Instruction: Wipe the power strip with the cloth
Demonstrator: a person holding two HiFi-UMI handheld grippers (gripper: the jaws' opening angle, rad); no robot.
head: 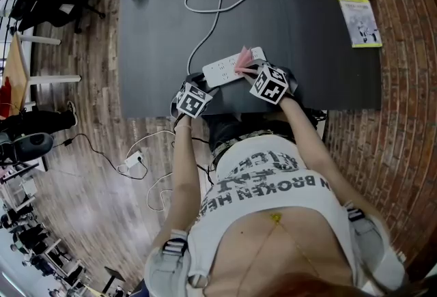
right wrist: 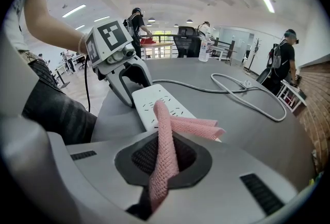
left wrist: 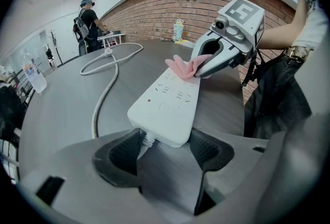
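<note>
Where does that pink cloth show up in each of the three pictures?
Head view: pink mesh cloth, centre, on the white plastic power strip's cord-free end.
Left gripper view: upper middle, held by the right tongs.
Right gripper view: bottom centre, clamped between the right tongs.
Shared landmark: the white plastic power strip.

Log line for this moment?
left gripper: shut on power strip, cord end | right gripper: shut on cloth | cloth: lying on power strip's far half
</note>
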